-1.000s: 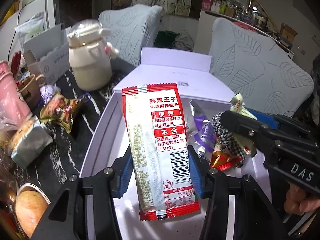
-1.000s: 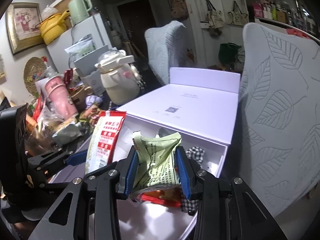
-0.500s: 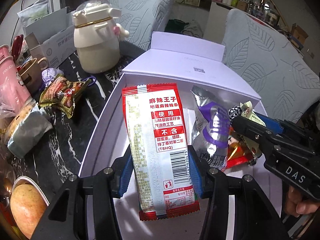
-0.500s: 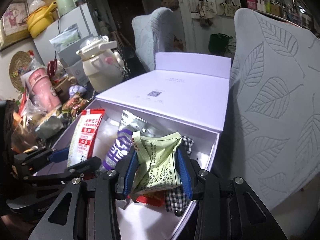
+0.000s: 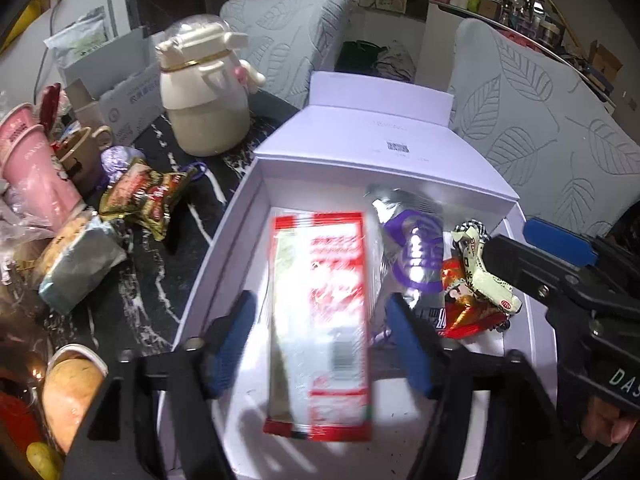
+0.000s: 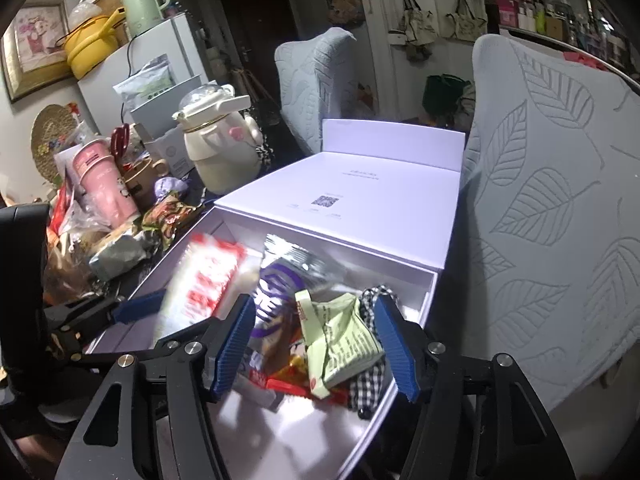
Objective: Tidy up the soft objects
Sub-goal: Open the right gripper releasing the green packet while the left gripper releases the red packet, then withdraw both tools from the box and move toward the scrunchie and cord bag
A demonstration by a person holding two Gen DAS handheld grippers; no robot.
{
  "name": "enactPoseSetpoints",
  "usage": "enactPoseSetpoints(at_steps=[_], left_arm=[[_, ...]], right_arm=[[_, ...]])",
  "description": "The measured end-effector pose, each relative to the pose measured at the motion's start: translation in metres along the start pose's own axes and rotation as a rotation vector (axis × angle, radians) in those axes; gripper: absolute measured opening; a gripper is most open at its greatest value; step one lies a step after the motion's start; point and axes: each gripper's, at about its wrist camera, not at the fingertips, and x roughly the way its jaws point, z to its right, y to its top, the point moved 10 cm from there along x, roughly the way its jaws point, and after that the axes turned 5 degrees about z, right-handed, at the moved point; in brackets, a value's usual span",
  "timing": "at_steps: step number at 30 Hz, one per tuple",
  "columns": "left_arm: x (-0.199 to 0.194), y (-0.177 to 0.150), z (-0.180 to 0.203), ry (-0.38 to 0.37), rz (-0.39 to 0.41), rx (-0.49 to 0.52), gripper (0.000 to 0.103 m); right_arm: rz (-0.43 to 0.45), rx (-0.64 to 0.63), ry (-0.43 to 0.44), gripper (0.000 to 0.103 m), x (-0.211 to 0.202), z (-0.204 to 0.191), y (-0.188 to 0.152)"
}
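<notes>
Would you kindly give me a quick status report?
Left gripper open, right gripper open. Red packet and green packet released into white box. Nothing blocking.

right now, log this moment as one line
left hand-held gripper: open, red-and-white snack packet blurred between fingers | right hand-held gripper: open, pale green packet on pile | white open-lid box: holds snacks

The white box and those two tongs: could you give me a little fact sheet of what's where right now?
container: open white cardboard box on dark marble table
left tongs: open, red-and-white snack packet blurred between the pads
right tongs: open around pale green crumpled packet
also inside: silver-and-purple pouch
outside, left: cream kettle-shaped jug
</notes>
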Motion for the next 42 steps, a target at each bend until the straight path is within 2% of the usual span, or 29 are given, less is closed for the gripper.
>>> enactPoseSetpoints(at_steps=[9, 23, 32, 35, 39, 42], left_arm=[[-0.030, 0.010, 0.000, 0.007, 0.044, -0.010, 0.073], [-0.133, 0.045, 0.008, 0.021, 0.260, 0.036, 0.073], [-0.187, 0.048, 0.015, 0.026, 0.338, 0.055, 0.073], [-0.204, 0.047, 0.015, 0.032, 0.361, 0.060, 0.073], [-0.222, 0.042, 0.014, 0.048, 0.382, 0.065, 0.073], [-0.233, 0.036, 0.014, 0.046, 0.391, 0.066, 0.073]], right_arm=[[0.018, 0.004, -0.035, 0.062, -0.029, 0.006, 0.003], [0.143, -0.053, -0.037, 0.062, -0.105, -0.019, 0.032], [0.219, -0.080, -0.026, 0.062, -0.157, -0.035, 0.042], [0.243, -0.095, -0.023, 0.067, -0.173, -0.040, 0.043], [0.264, -0.107, -0.025, 0.067, -0.193, -0.045, 0.040], [0.282, -0.119, -0.024, 0.073, -0.207, -0.051, 0.035]])
